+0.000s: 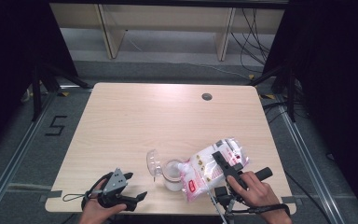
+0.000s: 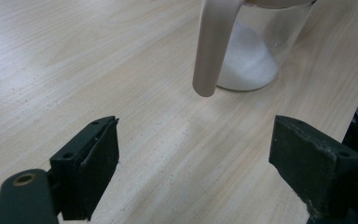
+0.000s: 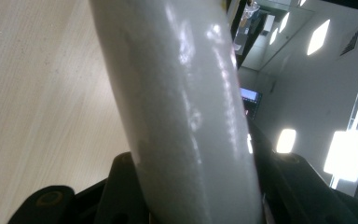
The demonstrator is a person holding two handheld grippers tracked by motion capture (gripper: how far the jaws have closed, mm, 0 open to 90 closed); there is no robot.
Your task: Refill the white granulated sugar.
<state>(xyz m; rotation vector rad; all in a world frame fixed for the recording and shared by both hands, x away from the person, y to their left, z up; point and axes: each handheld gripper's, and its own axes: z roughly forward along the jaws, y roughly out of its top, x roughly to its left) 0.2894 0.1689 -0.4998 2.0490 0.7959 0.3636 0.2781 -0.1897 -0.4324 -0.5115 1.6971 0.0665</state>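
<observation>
Two grippers are working at our table: our right gripper [image 1: 224,167] is clamping a white plastic bag [image 1: 210,169], tilting its lower end over the glass jar [image 1: 171,174] just to its left. Our left gripper [image 1: 121,189] is resting nearby, jaws apart, holding nothing, facing the jar.

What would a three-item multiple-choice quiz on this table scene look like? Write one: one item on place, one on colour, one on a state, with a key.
1. Where does the clear jar stand?
A. near the table's front edge
B. by the far edge
C. on the floor

2. What colour is the powder in the jar?
A. brown
B. white
C. green

3. How is the left gripper?
A. shut on the jar
C. shut on the bag
B. open, holding nothing

Key: 1 A, the jar sits close to the person's side; 2 B, white heap visible through the glass; 3 B, its jaws stand apart over bare wood while the right gripper holds the bag.
</observation>
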